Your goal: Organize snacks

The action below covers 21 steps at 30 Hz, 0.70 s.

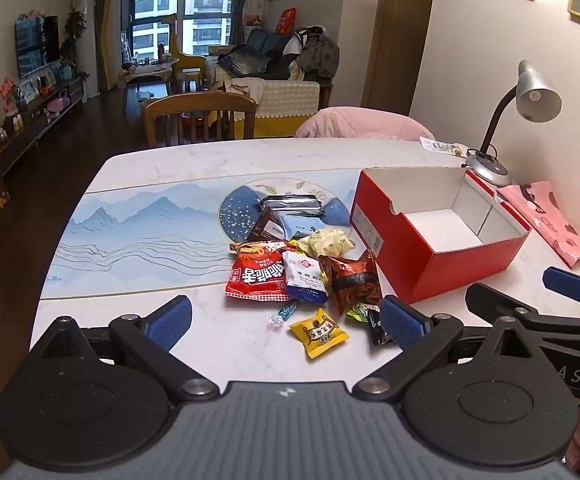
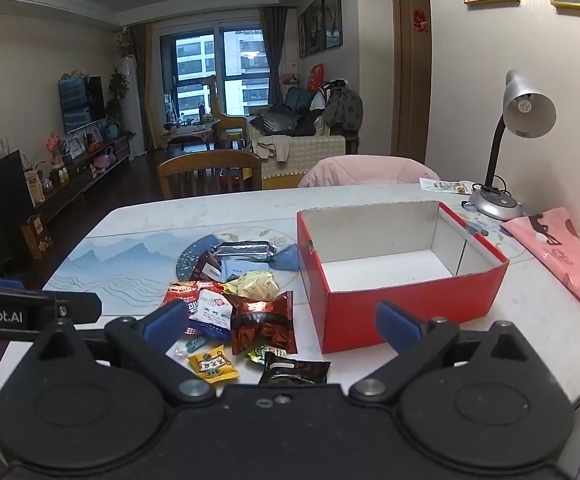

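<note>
1. While both tools hover at the near edge of the table (image 1: 149, 152), nothing is gripped yet — the left gripper (image 1: 285, 320) and the right gripper (image 2: 279, 322) both stand with jaws wide and bare.
2. Snacks lie in a loose heap left of the red box (image 2: 406, 312), whose white inside looks bare.
3. Nearest sit the yellow packet (image 1: 318, 332) and a dark packet (image 2: 293, 372); behind them are the red bag (image 1: 255, 274) and a brown foil packet (image 2: 263, 320).
4. By my reading this is the opening step — choosing a first snack.
5. Next move calls for dropping onto one flat packet, pinching its edge, then carrying it right, over the box wall.
</note>
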Motion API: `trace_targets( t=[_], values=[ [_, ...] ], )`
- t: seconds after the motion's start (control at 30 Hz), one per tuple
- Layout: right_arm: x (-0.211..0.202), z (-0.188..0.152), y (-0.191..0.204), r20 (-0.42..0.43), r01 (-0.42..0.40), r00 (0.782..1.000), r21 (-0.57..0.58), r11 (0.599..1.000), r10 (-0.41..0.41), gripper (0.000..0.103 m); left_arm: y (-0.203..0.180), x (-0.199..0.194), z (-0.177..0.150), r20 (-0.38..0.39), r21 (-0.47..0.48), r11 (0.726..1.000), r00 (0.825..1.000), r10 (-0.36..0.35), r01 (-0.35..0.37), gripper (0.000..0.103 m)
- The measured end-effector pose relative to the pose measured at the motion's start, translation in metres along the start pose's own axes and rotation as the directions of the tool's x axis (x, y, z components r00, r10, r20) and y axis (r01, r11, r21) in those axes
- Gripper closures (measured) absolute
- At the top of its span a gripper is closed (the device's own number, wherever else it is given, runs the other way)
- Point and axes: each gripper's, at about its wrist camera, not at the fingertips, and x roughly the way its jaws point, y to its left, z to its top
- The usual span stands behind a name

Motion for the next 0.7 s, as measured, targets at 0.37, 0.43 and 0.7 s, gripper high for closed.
trace_targets(
  t=[0.37, 0.43, 0.7],
  values=[
    [-0.004, 0.0, 0.002, 0.013, -0.01, 1.0, -0.009, 1.0, 0.01, 0.003, 0.001, -0.014, -0.003, 0.008, -0.002, 1.0, 1.0, 0.006, -0.006, 0.002],
    [-0.005, 0.001, 0.002, 0.016, -0.008, 1.0, -0.01, 1.0, 0.008, 0.002, 0.001, -0.014, -0.004, 0.01, 0.0, 1.0, 1.0, 0.007, -0.007, 0.002],
    [-0.007, 0.002, 0.004, 0.01, -0.014, 1.0, -0.008, 1.0, 0.014, 0.002, 0.002, -0.013, -0.003, 0.001, -0.002, 1.0, 1.0, 0.011, -0.011, 0.002]
  ],
)
